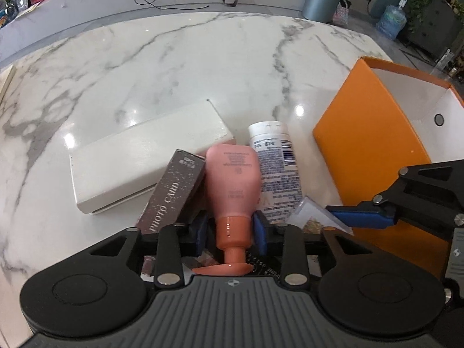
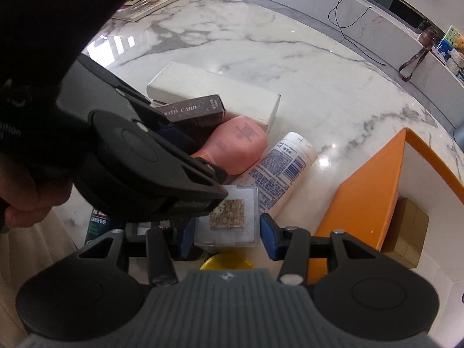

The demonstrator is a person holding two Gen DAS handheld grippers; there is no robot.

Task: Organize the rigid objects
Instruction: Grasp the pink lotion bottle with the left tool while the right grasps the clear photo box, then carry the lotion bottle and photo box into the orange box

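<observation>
My left gripper (image 1: 232, 229) has its blue pads on either side of the orange neck of a pink bottle (image 1: 232, 179), which lies on the marble table (image 1: 145, 66); the jaws look closed on it. The bottle also shows in the right wrist view (image 2: 237, 145). My right gripper (image 2: 227, 233) stands open around a clear plastic case (image 2: 229, 217) with a patterned insert; the pads do not touch it. A dark "PHOTO CARD" box (image 1: 171, 194), a long white box (image 1: 139, 156) and a white tube (image 1: 275, 162) lie close by.
An open orange box (image 1: 365, 133) with a white inside stands at the right; it holds a gold box (image 2: 406, 232). A yellow round thing (image 2: 226, 261) and a dark green packet (image 2: 98, 223) lie under my right gripper. Books lie at the far table edge (image 2: 150, 0).
</observation>
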